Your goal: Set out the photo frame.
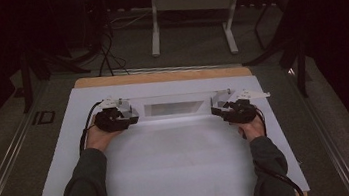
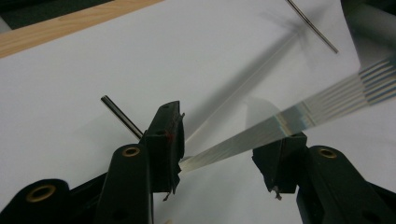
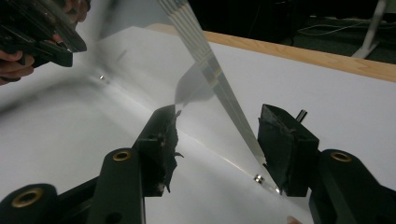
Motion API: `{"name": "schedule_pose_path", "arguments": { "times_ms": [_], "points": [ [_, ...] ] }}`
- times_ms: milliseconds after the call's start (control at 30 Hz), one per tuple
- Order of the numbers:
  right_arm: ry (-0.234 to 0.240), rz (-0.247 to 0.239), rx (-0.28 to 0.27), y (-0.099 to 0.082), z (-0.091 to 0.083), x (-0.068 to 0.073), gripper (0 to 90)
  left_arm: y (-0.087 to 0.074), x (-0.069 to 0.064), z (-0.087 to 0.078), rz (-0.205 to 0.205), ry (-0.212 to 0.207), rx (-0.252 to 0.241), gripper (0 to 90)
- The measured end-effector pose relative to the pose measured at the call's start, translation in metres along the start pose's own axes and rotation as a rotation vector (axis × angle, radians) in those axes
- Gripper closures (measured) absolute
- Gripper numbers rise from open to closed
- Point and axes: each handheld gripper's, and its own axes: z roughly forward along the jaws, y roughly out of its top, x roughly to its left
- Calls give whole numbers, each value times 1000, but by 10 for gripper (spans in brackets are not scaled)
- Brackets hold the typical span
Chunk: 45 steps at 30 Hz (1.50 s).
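The clear flat acrylic panel (image 1: pixel 173 107) hung above the white-covered table (image 1: pixel 172 179), each end clasped between the left gripper (image 1: pixel 131 114) and right gripper (image 1: pixel 218 106). Uneven pull could have slipped it free.

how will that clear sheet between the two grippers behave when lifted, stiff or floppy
The clear sheet spans straight between the left gripper and right gripper without visible sag, so it is probably fairly stiff. Its edge looks thin and glossy, so it is likely light and may slip between the pads. The thin metal rod could roll if freed.
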Motion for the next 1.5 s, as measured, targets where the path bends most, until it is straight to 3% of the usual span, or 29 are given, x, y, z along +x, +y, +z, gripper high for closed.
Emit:
{"name": "schedule_pose_path", "arguments": {
  "times_ms": [200, 400, 500, 600, 867, 1000, 1067, 1100, 1133, 1167, 1333, 1500],
  "points": [
    [12, -10, 5, -2, -3, 5, 481, -1, -1, -3, -7, -14, 12, 538],
    [22, -23, 19, -5, -8, 11, 482, -2, -5, -7, 12, -26, 35, 542],
    [33, -24, 32, -5, -9, 13, 481, -2, -6, -9, 27, -66, 36, 549],
    [44, -35, 37, -5, -10, 12, 481, -1, -6, -8, 42, -74, 36, 550],
    [54, 4, 14, -3, -5, 6, 484, -6, -3, -6, 0, -46, -31, 489],
    [58, 6, 13, -3, -5, 5, 483, -10, -4, -5, -6, -5, -58, 402],
    [54, 13, 9, -3, -5, 5, 483, -12, -6, -6, -1, 20, -77, 401],
    [48, 21, 2, -3, -4, 5, 484, -14, -9, -7, 12, 61, -110, 401],
    [46, 23, -1, -3, -4, 5, 484, -14, -9, -7, 12, 61, -110, 403],
    [48, 28, -5, -3, -3, 4, 484, -16, -10, -10, 32, 88, -141, 403],
    [43, 50, -16, -2, -2, 2, 489, -17, -14, -12, 46, 93, -182, 530],
    [27, 68, -34, -1, 0, 1, 496, -17, -12, -10, 30, 100, -205, 538]
  ]
}}
